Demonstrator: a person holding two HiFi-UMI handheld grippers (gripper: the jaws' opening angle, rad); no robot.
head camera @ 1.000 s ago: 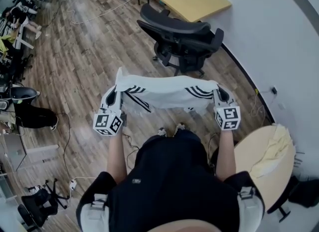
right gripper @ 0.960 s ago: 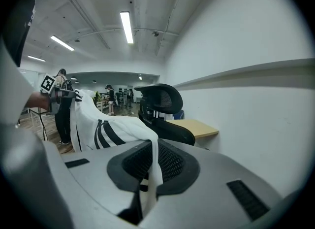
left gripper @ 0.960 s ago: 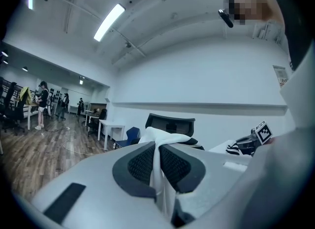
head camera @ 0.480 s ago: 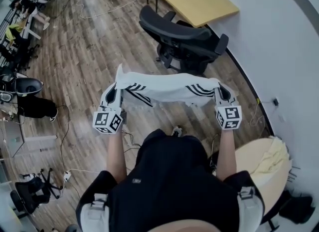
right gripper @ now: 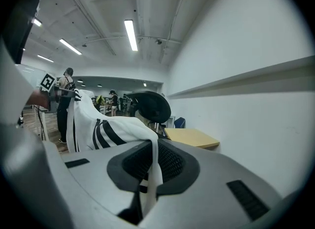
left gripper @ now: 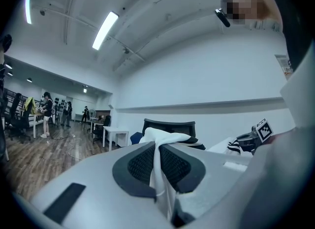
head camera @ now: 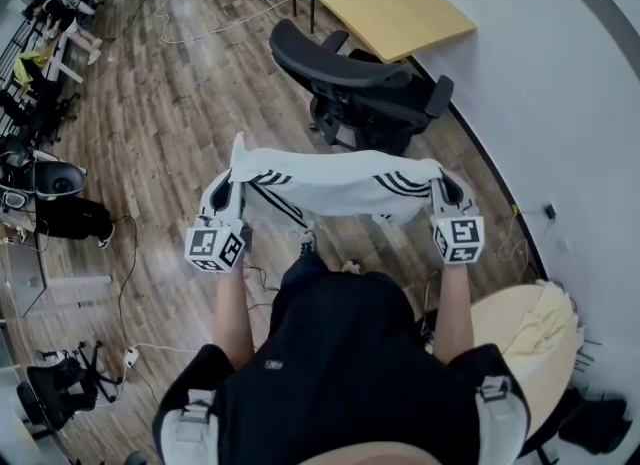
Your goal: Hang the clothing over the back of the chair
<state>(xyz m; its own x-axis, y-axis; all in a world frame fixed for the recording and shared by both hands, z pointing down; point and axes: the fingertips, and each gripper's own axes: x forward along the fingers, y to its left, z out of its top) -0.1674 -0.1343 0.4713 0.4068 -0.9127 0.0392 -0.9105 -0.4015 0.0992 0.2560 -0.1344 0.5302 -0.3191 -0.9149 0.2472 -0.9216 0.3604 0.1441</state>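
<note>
A white garment with black stripes (head camera: 335, 182) hangs stretched between my two grippers at chest height. My left gripper (head camera: 232, 175) is shut on its left end; the cloth (left gripper: 158, 147) runs between the pads. My right gripper (head camera: 440, 181) is shut on the right end, where striped fabric (right gripper: 115, 132) drapes away from the jaws. The black office chair (head camera: 360, 88) stands just beyond the garment, its curved backrest (head camera: 335, 65) facing me. Its back shows as a dark shape (left gripper: 170, 126) ahead of the left gripper and as a dark shape (right gripper: 152, 106) ahead of the right gripper.
A yellow square table (head camera: 398, 13) stands behind the chair against the white wall (head camera: 560, 93). A round wooden table (head camera: 535, 333) with pale cloth lies at my right. Cables (head camera: 130, 293) trail over the wood floor on the left, near desks and other chairs (head camera: 40, 178).
I have stepped slightly closer to the chair; it sits a little nearer and more to the left. The garment stays stretched between both shut grippers.
</note>
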